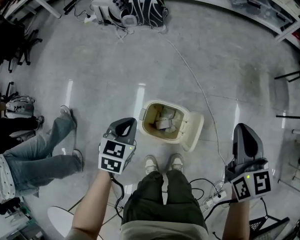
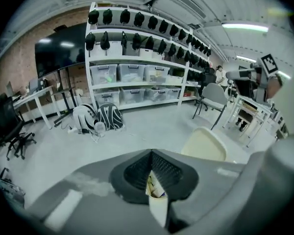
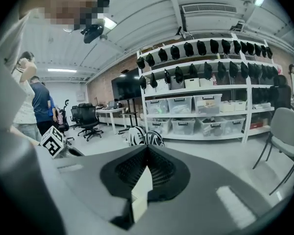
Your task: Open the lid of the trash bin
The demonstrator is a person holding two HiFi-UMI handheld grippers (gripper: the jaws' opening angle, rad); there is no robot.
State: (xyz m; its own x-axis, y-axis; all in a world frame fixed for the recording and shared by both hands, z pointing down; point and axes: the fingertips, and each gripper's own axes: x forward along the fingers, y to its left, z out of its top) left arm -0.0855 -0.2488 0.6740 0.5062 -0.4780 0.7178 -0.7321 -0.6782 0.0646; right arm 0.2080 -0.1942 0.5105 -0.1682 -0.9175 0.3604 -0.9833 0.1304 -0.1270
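1. Trash bin (image 1: 146, 127) stands on the grey floor (image 1: 225, 59), just ahead of the person's shoes (image 1: 163, 162); some rubbish lies inside.
2. Lid (image 1: 194, 132) is flipped open and hangs off the bin's right side.
3. Left hand-held gripper (image 1: 125, 129) hovers just left of the bin, jaws closed together with only a narrow slit, gripping nothing.
4. Right hand-held gripper (image 1: 244, 134) is held well right of the bin, jaws pressed together, empty.
5. White cable (image 1: 200, 89) runs across the floor past the lid.
6. Seated person's jeans-clad legs (image 1: 40, 151) are at the left.
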